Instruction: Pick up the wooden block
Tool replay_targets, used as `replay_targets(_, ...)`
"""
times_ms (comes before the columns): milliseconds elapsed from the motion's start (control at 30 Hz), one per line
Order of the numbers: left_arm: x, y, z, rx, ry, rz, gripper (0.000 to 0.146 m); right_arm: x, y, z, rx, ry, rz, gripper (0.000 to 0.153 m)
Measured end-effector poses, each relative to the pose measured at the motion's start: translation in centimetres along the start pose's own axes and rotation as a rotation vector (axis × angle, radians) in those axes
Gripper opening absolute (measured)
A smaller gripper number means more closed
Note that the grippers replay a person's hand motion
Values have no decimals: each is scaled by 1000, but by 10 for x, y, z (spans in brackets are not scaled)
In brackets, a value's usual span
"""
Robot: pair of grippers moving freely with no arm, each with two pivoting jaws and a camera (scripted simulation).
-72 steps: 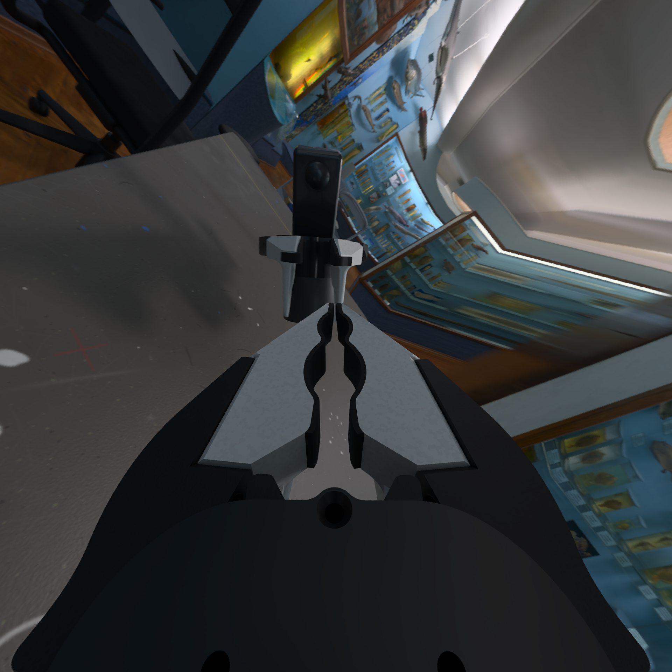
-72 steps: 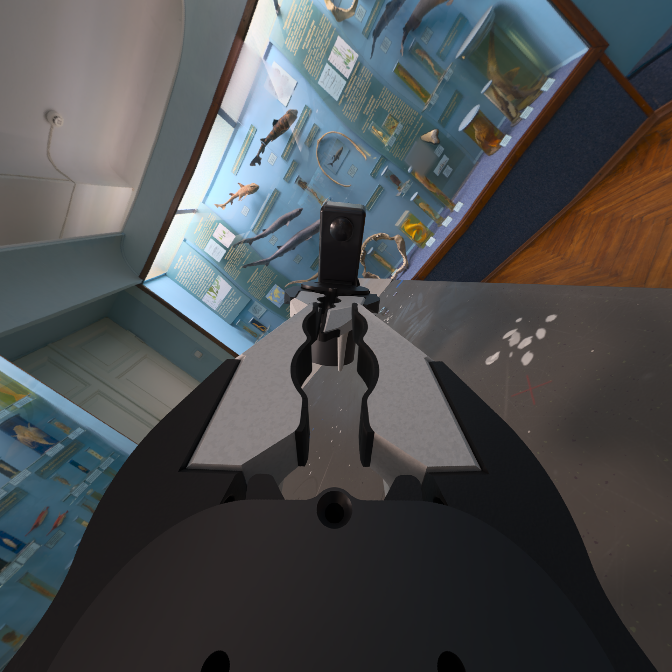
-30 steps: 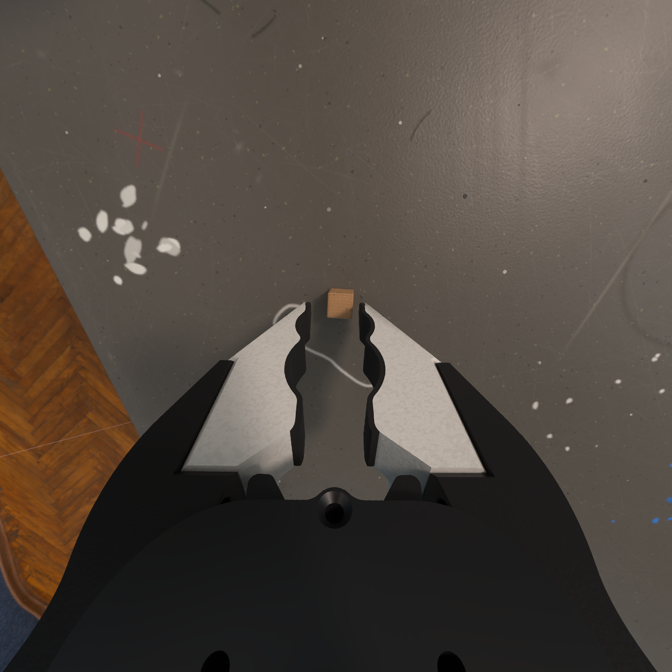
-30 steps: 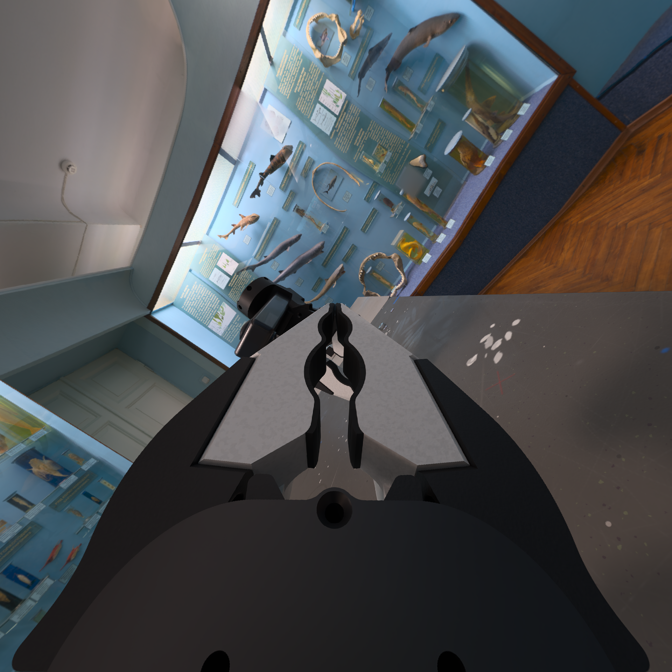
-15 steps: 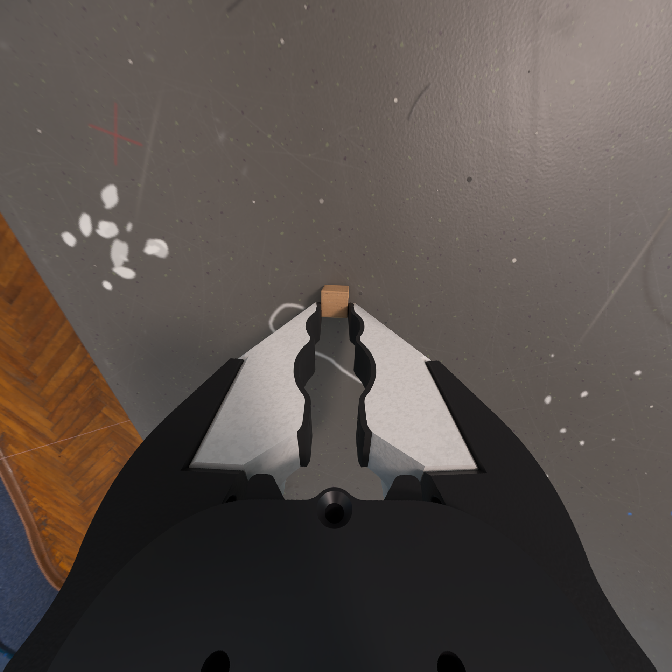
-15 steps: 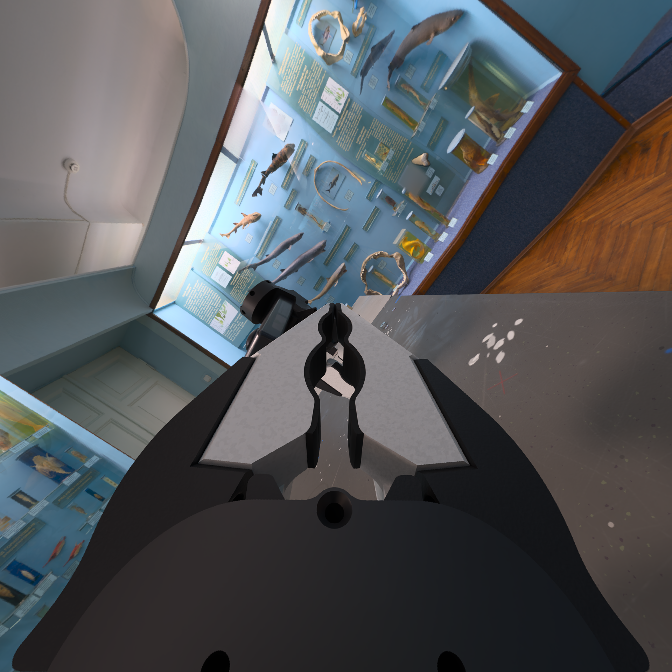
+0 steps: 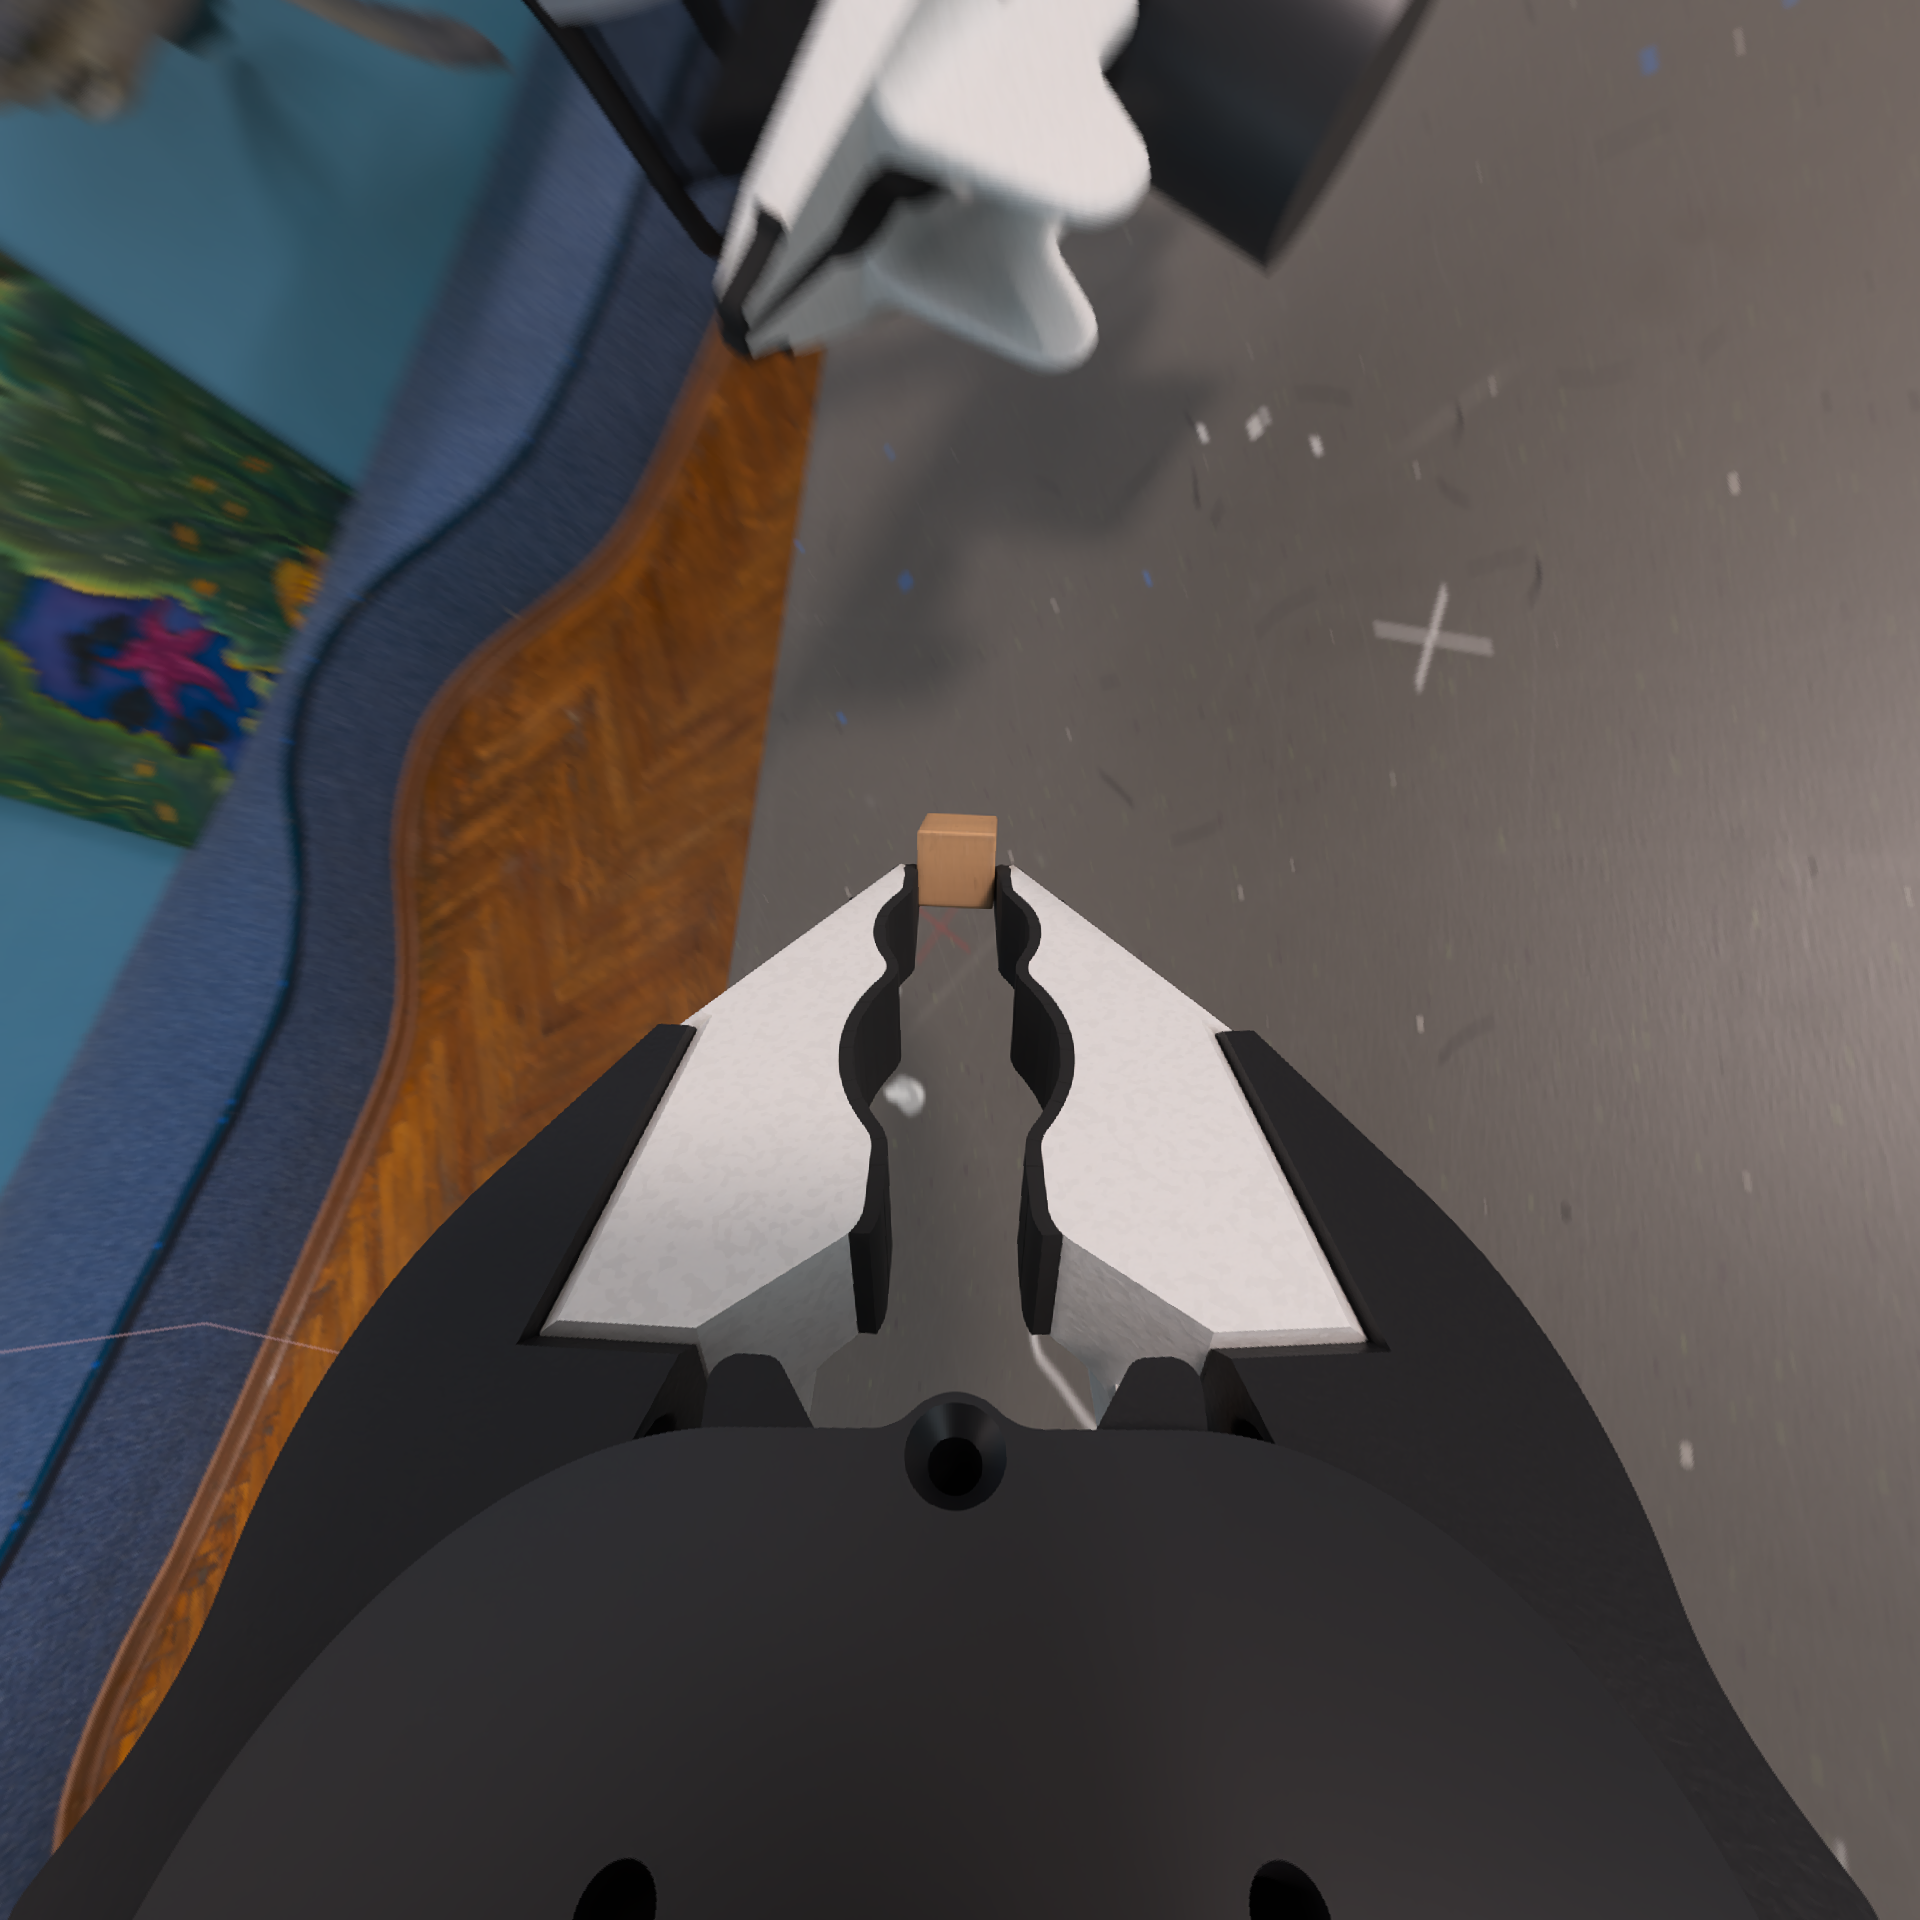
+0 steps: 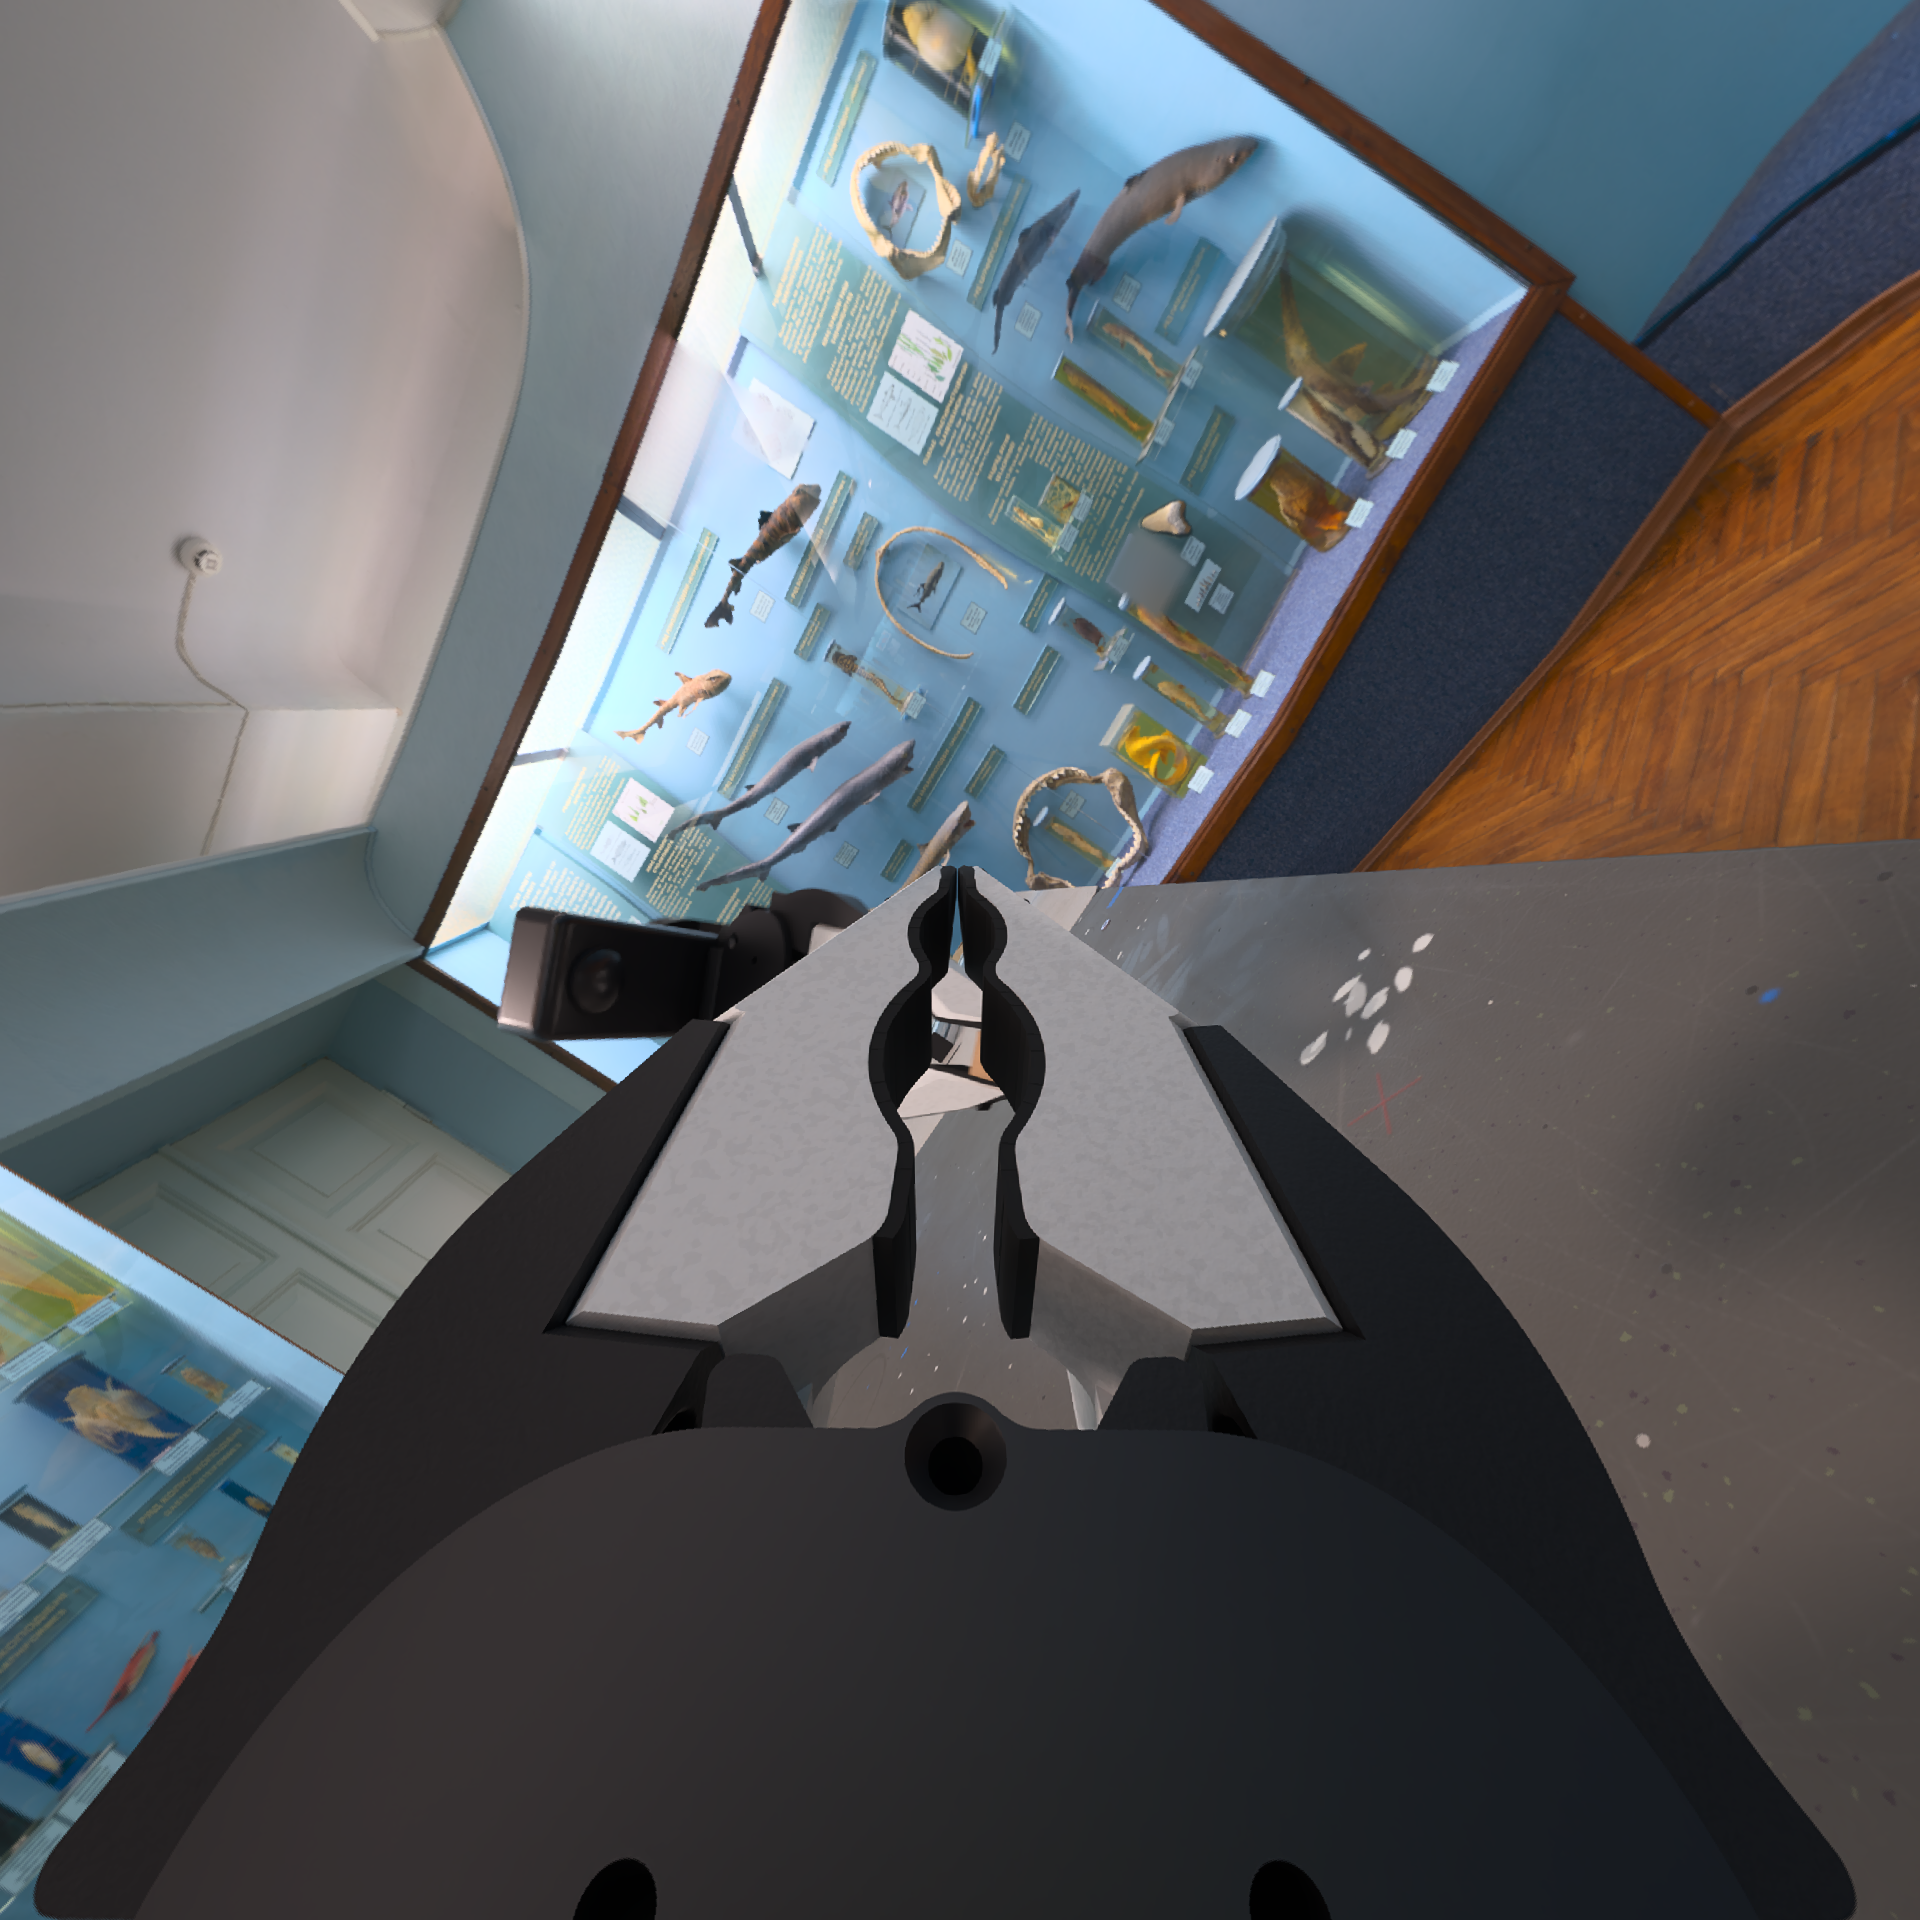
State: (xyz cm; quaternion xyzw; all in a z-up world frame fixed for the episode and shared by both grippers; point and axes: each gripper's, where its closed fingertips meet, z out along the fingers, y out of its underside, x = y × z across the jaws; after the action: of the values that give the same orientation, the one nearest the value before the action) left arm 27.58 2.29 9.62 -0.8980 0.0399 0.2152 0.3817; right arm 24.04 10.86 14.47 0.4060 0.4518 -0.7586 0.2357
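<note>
Left gripper (image 7: pixel 957 881) pinches the small wooden block (image 7: pixel 957 860) at its very fingertips, above the scuffed grey table (image 7: pixel 1455 935) near its edge — the right gripper (image 8: pixel 956 878), fingertips pressed together on nothing, points toward a blue fish display case (image 8: pixel 987 468).

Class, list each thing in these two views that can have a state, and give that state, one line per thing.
Left hand-held gripper: shut on the wooden block.
Wooden block: pinched at the fingertips, upright, off the grey table.
Right hand-held gripper: shut, holding nothing, above the table's edge.
</note>
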Motion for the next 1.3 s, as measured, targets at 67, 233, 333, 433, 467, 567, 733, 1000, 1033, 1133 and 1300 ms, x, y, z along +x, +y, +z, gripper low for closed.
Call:
replay_targets(67,-1,-17,1,67,-75,-22,14,-1,-3,-2,9,-1,-4,0)
replay_targets(233,-7,-30,1,104,-258,-62,14,-3,-8,-6,34,-6,-15,0)
replay_targets(333,-9,-31,2,125,-309,-134,14,-3,-8,-6,36,-4,-11,0)
replay_targets(433,-13,-29,1,149,-327,-201,14,-1,-5,-4,22,-1,-6,0)
replay_targets(467,-15,-28,0,152,-339,-213,14,0,-4,-3,18,-1,-5,0)
replay_targets(567,-18,-26,-1,163,-329,-266,14,1,-2,-1,9,2,0,0)
replay_targets(733,-22,-25,-3,170,-362,-278,14,3,1,1,3,5,7,1)
replay_targets(1000,-26,-27,-8,179,-442,-229,14,7,2,2,15,-28,87,0)
replay_targets(1033,-28,-27,-9,186,-448,-232,14,8,2,2,19,-30,98,0)
replay_targets(1133,-35,-27,-15,217,-468,-259,14,11,1,1,26,-29,116,0)
replay_targets(1300,-41,-24,-18,242,-468,-300,14,12,1,0,31,-24,121,1)
